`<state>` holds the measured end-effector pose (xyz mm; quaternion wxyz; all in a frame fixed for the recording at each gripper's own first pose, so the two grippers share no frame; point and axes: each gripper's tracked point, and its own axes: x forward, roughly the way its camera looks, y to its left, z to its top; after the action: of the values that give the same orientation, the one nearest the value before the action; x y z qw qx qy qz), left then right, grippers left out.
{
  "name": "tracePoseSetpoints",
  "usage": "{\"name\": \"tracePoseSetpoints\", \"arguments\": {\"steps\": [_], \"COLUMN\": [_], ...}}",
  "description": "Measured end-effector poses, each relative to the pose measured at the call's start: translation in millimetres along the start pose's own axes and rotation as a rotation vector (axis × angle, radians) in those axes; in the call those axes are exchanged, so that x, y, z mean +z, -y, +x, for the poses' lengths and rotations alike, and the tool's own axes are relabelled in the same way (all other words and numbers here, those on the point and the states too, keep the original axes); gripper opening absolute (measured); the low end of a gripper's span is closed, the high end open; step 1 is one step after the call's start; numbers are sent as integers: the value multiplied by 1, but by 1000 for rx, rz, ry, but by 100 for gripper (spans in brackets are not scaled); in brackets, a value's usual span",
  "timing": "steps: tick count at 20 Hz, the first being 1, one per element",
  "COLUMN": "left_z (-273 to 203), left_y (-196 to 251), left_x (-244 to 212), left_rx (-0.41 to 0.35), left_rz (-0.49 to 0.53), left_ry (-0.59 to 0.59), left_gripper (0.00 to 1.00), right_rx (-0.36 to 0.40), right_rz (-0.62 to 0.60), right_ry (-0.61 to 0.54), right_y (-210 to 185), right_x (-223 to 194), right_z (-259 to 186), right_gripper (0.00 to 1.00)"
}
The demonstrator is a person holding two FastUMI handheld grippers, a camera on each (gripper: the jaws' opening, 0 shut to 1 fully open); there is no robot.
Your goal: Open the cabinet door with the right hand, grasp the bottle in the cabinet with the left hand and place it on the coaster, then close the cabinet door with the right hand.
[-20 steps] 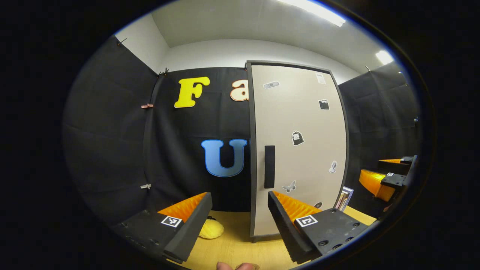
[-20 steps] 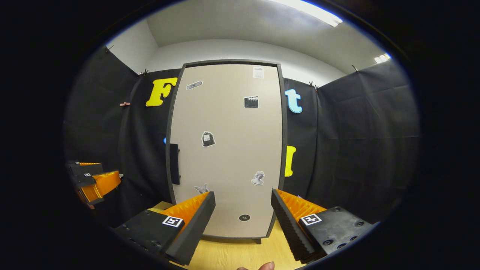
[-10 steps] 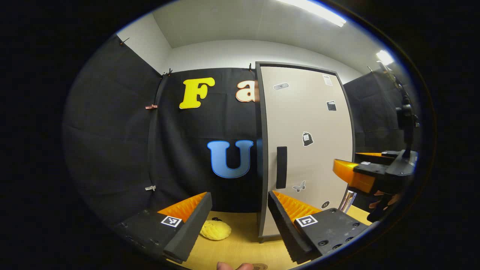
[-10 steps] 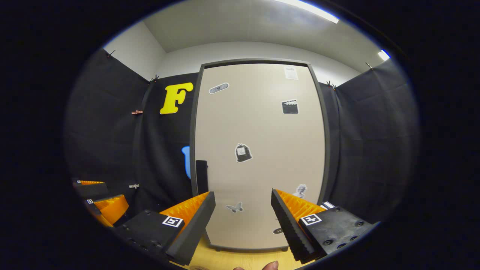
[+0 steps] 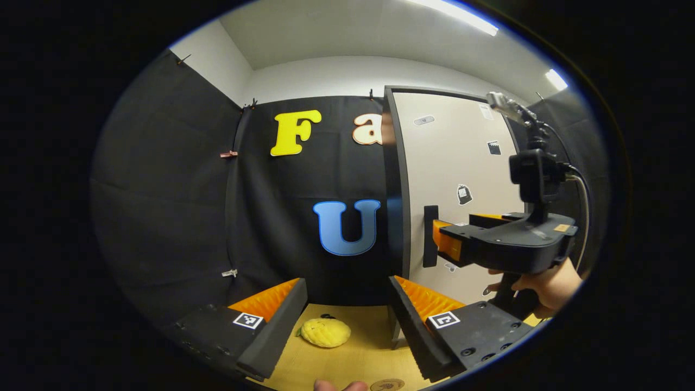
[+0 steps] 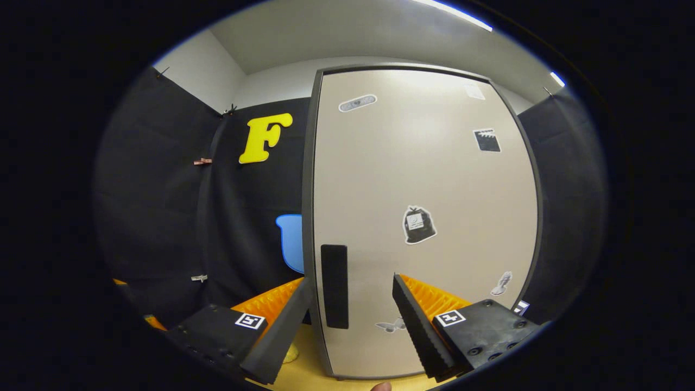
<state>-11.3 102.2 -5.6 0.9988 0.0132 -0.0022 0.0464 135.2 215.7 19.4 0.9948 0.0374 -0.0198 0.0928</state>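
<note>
The tall beige cabinet door (image 6: 423,179) with small stickers stands shut, so the bottle behind it is hidden. Its black vertical handle (image 6: 334,286) runs along the door's left edge. My right gripper (image 6: 352,320) is open, and the handle sits in the gap between its fingers, nearer the left one and still a little ahead of the tips. In the left gripper view, that handle (image 5: 430,236) lies just past the right gripper's tips, and a hand (image 5: 548,282) holds the tool. My left gripper (image 5: 347,320) is open and holds nothing. A round coaster (image 5: 386,385) lies on the table just below it.
A yellow plush toy (image 5: 324,332) rests on the wooden table (image 5: 358,353) left of the cabinet's foot. Black cloth walls close the booth on the left and behind. The cabinet's dark side panel (image 5: 395,217) faces the left gripper.
My right gripper has moved forward and left until the handle lies between its fingers. In the left gripper view, the cabinet has slid right and the right gripper has come in front of the door.
</note>
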Motion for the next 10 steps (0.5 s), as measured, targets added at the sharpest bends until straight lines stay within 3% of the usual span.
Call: {"name": "tracePoseSetpoints", "arguments": {"steps": [5, 7, 8, 10], "left_z": [-3, -5, -6, -7], "left_y": [-12, -15, -17, -21], "left_x": [-10, -12, -13, -15], "left_rx": [20, 27, 32, 44], "left_rz": [-8, -22, -25, -21], "left_ry": [-15, -21, -23, -24], "left_gripper": [94, 95, 95, 95], "right_rx": [-14, -21, -21, -59], "right_rz": [12, 27, 40, 38], "right_ry": [-26, -48, -58, -72], "right_y": [-11, -14, -17, -9], "right_x": [-20, -29, -33, -35], "right_z": [33, 44, 47, 52], "right_gripper": [96, 83, 68, 50]}}
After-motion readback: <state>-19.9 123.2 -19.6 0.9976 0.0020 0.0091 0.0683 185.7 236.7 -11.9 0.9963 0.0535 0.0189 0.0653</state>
